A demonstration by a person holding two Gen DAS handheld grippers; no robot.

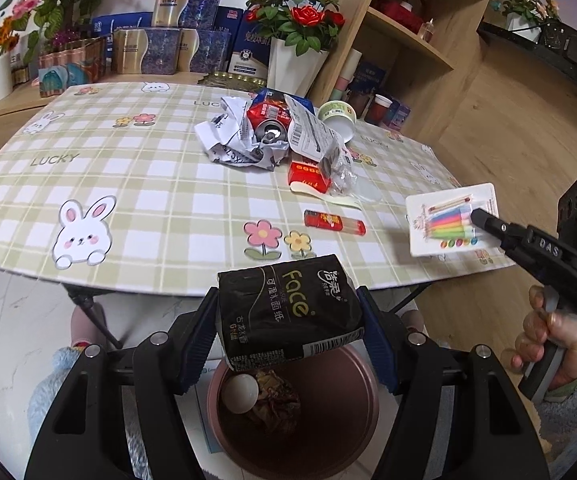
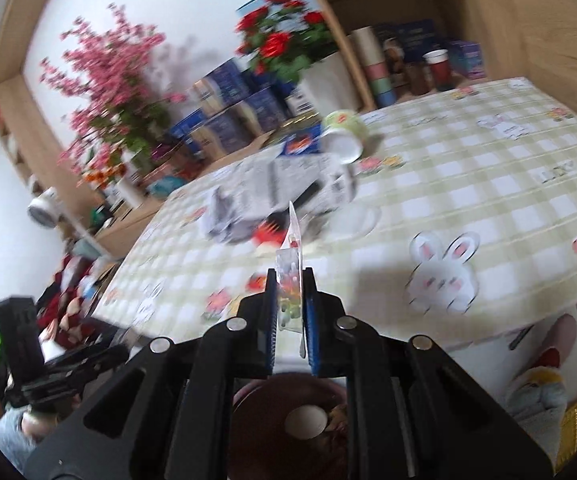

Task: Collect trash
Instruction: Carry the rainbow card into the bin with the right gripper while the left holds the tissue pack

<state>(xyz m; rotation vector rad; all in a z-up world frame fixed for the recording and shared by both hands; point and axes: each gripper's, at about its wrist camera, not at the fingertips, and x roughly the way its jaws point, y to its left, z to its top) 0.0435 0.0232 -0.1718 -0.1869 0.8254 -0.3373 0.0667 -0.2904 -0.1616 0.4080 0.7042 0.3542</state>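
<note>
Step in hand, by my read: both grippers were carrying trash to the bin (image 1: 364, 408), which sat on the floor just below the near edge of the surface (image 1: 160, 208).

To do it well: bring each item squarely over the bin mouth before letting go, w/ the left going first since it was already there. Open slowly so the pack drops flat rather than tipping onto the rim. The card is thin and light and may flutter, so lower it close to the opening before release. Keep the two grippers from crowding each other over the bin.

Left gripper (image 1: 288, 320): fingers (image 1: 200, 332) spread fairly wide, clamped on both sides of a black tissue pack (image 1: 288, 312). Pack hung directly over the bin, which already held a white egg-like ball (image 1: 241, 393) and brown scraps.

Right gripper (image 2: 290, 308): fingers (image 2: 269, 320) nearly closed, pinching a white candle card (image 2: 290, 276) edge-on. In the left view the card (image 1: 432, 216) hovered at the surface's right edge, not yet over the bin.

Remaining on the surface: crumpled paper (image 1: 224, 140), can (image 1: 268, 124), wrappers, red box (image 1: 308, 174), lighter (image 1: 334, 222), cup (image 1: 338, 118). Task looked partway done. Right view was motion-blurred, so fine detail there is unclear.
</note>
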